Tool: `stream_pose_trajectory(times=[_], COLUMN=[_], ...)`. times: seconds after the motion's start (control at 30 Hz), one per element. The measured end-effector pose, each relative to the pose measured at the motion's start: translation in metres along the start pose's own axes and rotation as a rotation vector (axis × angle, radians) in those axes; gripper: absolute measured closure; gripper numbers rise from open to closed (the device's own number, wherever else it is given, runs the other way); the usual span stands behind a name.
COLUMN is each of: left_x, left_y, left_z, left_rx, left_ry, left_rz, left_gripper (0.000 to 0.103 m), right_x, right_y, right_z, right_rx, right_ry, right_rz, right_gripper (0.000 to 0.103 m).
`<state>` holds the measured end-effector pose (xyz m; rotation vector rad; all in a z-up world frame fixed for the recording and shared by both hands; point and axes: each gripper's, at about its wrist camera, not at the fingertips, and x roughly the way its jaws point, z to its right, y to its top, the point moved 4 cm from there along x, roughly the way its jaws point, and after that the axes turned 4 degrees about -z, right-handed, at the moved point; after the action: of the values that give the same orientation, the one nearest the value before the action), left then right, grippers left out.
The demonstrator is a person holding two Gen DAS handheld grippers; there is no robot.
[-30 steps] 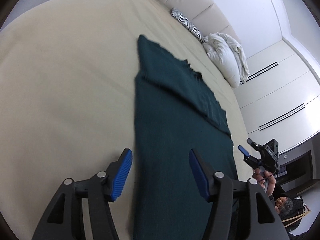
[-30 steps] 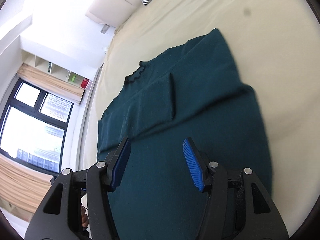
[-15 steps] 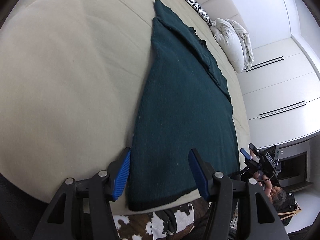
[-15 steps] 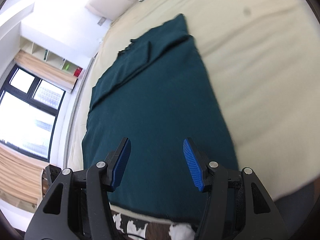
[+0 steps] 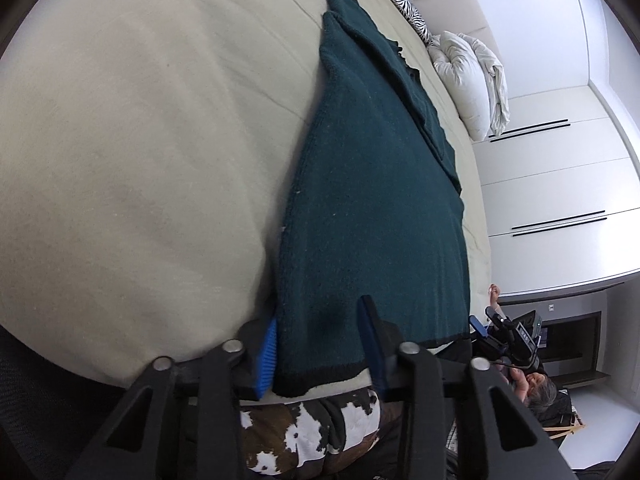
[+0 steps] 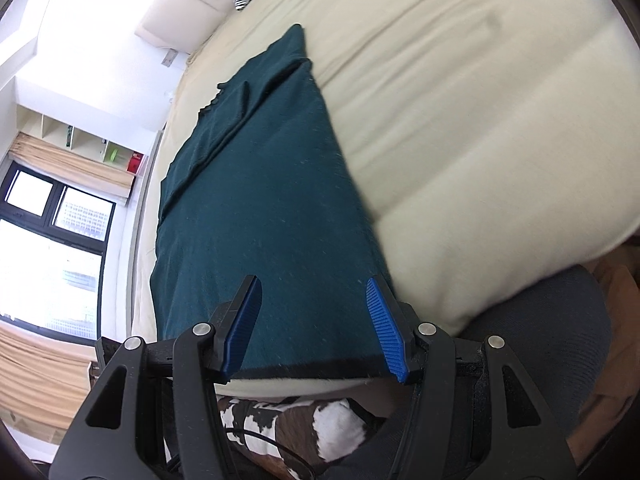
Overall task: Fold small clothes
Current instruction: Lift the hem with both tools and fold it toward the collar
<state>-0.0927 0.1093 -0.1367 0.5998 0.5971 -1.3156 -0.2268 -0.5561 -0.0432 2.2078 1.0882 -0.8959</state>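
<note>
While most of both views is filled by a beige bed (image 5: pixel 120 152), a dark green sweater (image 5: pixel 372 216) is laid flat on it, from the upper middle of the frame down to the lower middle, where its black hem lies at the bed's near edge. A white duvet (image 5: pixel 472 80) is seen at the upper right of the left view, near a zebra pillow (image 5: pixel 404 0). The left gripper (image 5: pixel 320 348) is spread around the sweater's lower left corner. The right gripper (image 6: pixel 316 324) is spread over the lower right corner, and the hem (image 6: pixel 312 370) is seen between its fingers.
</note>
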Motion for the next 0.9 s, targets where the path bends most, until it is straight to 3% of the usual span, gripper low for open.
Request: stream_pose_trajectory(times=[0.03, 0.07, 0.1, 0.27, 0.5, 0.73, 0.9], left_x=[0.000, 0.001, 0.003, 0.004, 0.005, 0.005, 0.003], left_y=[0.000, -0.001, -0.001, -0.002, -0.002, -0.004, -0.004], left_z=[-0.001, -0.002, -0.002, -0.003, -0.002, -0.002, -0.001], left_rx=[0.002, 0.004, 0.004, 0.013, 0.022, 0.028, 0.026], left_ry=[0.006, 0.012, 0.026, 0.029, 0.028, 0.030, 0.024], left_rz=[-0.002, -0.007, -0.013, -0.008, -0.007, -0.006, -0.002], left_gripper=[0.079, 0.091, 0.096, 0.096, 0.096, 0.096, 0.096], right_x=[0.000, -0.001, -0.002, -0.005, -0.003, 0.004, 0.011], right_y=[0.000, 0.000, -0.001, -0.005, -0.005, -0.003, -0.006], right_z=[0.001, 0.001, 0.001, 0.002, 0.023, 0.025, 0.018], right_rx=[0.005, 0.007, 0.007, 0.012, 0.089, 0.066, 0.025], right_ry=[-0.006, -0.011, -0.016, -0.084, -0.088, -0.111, -0.096], right_rz=[-0.005, -0.009, -0.014, -0.045, -0.082, -0.116, -0.163], right_gripper=[0.050, 0.050, 0.050, 0.050, 0.050, 0.051, 0.075])
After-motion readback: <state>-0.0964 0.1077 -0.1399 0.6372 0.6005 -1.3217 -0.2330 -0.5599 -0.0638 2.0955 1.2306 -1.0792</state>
